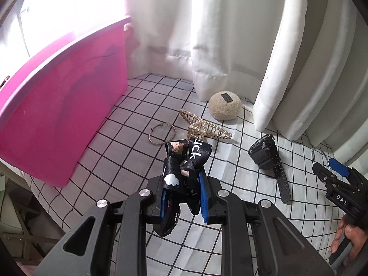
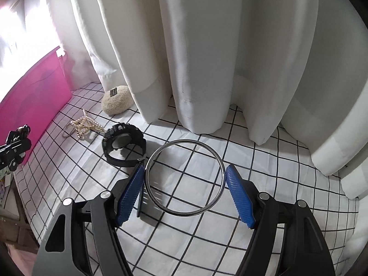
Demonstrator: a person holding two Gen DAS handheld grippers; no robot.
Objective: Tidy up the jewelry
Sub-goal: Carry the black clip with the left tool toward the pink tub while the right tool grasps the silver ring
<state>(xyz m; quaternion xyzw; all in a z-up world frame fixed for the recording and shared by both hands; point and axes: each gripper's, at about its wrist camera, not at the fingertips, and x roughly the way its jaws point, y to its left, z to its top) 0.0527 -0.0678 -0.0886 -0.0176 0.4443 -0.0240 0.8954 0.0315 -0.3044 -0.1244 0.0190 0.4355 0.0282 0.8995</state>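
My left gripper (image 1: 182, 179) is shut on a black printed ribbon bow (image 1: 184, 161) and holds it above the grid cloth, right of the pink bin (image 1: 57, 105). My right gripper (image 2: 185, 170) is open, its blue pads on either side of a large silver bangle (image 2: 185, 177) that lies on the cloth; whether the pads touch it I cannot tell. A black watch (image 2: 124, 142) lies just left of the bangle, also in the left wrist view (image 1: 266, 154). A pearl hair clip (image 1: 204, 126) and a thin bracelet (image 1: 162, 133) lie beyond the bow.
A fluffy beige pouch (image 1: 225, 105) sits by the white curtains (image 2: 207, 57), which hang down to the cloth along the back. The white grid cloth (image 2: 230, 218) covers the surface. The table's left edge drops off below the bin.
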